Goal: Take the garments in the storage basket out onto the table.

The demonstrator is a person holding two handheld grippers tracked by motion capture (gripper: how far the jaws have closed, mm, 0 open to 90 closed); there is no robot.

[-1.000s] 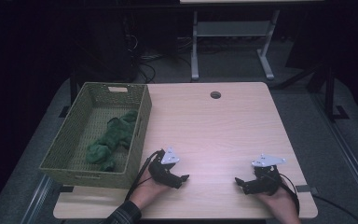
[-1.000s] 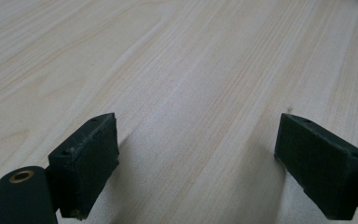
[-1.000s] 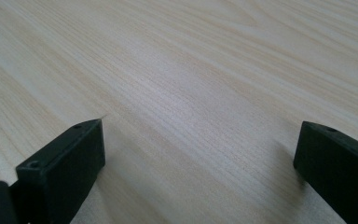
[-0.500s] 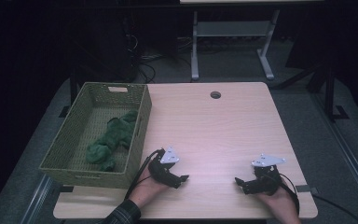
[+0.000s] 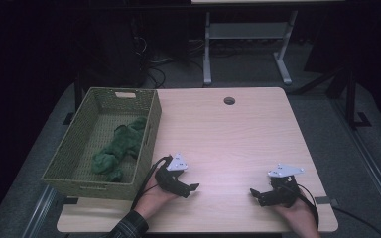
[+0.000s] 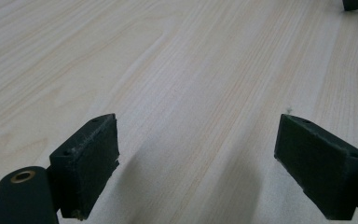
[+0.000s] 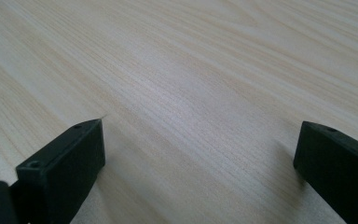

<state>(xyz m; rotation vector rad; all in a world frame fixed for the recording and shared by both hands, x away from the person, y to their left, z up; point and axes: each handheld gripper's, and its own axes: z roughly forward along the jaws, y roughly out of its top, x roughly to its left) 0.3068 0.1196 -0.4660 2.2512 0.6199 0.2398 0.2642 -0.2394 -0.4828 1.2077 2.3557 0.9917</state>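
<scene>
Two grippers, left [image 5: 191,188] and right [image 5: 255,192], lower frame, jaws wide, empty; best reached leftward to green cloth [image 5: 119,148] in basket [image 5: 79,184].

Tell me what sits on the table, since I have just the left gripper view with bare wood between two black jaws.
Observer: A green woven basket stands at the table's left edge, beside the left tool.
Operator: Anything inside it?
Observer: A crumpled green cloth lies on the basket floor.
Operator: Where is the other tool?
Observer: The right tool rests low near the table's front right, jaws wide apart, with nothing between them.
</scene>
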